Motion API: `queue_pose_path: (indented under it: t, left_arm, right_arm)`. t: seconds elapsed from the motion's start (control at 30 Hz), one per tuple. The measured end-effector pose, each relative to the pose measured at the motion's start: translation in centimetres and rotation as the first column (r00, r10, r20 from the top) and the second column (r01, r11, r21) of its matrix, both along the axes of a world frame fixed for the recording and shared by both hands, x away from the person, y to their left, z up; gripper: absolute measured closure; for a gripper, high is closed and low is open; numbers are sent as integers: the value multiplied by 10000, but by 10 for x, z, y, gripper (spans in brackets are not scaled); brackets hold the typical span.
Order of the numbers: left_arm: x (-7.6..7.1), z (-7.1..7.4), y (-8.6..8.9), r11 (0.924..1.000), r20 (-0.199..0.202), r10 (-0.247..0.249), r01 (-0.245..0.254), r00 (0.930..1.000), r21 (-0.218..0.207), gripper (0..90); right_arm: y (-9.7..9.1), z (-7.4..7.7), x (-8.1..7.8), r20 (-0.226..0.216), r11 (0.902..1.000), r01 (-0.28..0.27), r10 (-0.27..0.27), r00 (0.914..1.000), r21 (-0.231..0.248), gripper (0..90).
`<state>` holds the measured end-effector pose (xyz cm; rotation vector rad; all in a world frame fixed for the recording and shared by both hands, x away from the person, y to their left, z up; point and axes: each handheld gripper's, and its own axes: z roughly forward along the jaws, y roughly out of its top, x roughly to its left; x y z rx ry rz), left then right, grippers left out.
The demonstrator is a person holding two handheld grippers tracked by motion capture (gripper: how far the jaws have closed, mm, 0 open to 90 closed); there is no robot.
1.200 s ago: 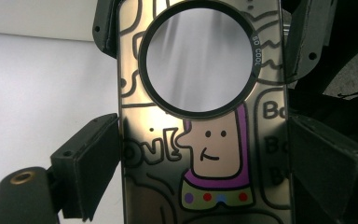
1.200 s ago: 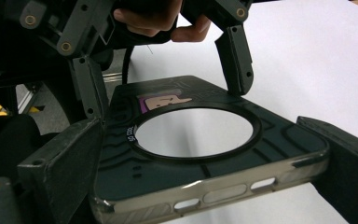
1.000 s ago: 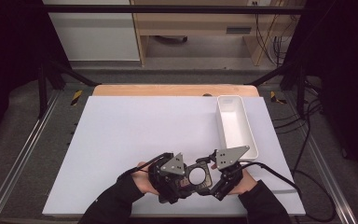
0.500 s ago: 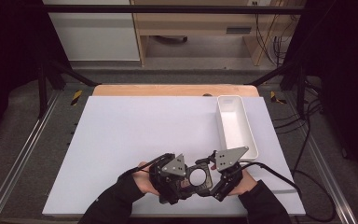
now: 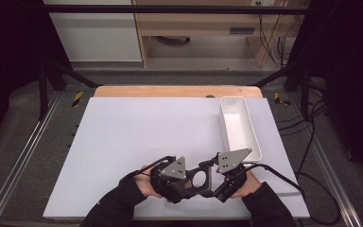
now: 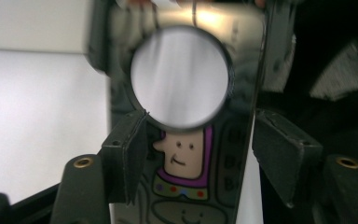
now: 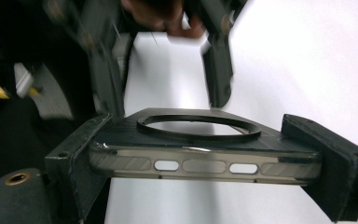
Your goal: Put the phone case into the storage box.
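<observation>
A dark, see-through phone case (image 5: 199, 178) with a large round hole is held between both grippers, just above the white table top near its front edge. My left gripper (image 5: 185, 185) is shut on its left end and my right gripper (image 5: 214, 183) on its right end. In the left gripper view the case (image 6: 186, 186) stands between the two pads (image 6: 126, 158), showing a cartoon figure below the hole. In the right gripper view the case (image 7: 205, 161) lies flat across the pads (image 7: 81, 163), its slotted bottom edge facing the camera.
A long white tray (image 5: 223, 124) stands at the right of the white board (image 5: 137, 132), just beyond my right gripper. The wooden table edge (image 5: 170, 91) runs along the back. Cables (image 5: 288, 182) trail off to the right.
</observation>
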<state>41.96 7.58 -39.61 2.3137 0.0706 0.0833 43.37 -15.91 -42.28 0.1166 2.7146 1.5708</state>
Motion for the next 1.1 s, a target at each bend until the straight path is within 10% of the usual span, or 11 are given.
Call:
queue_pose_path:
  t: [0.47,1.1]
  left_arm:
    - [4,5,26,9940,-211,827,-840,9963,-700,170]
    - [2,-6,58,9640,-205,2387,-2394,9709,-1158,20]
  right_arm:
    - [-6,9,0,-39,9984,225,-223,9997,526,128]
    - [-19,33,2,143,9975,522,-529,9985,487,128]
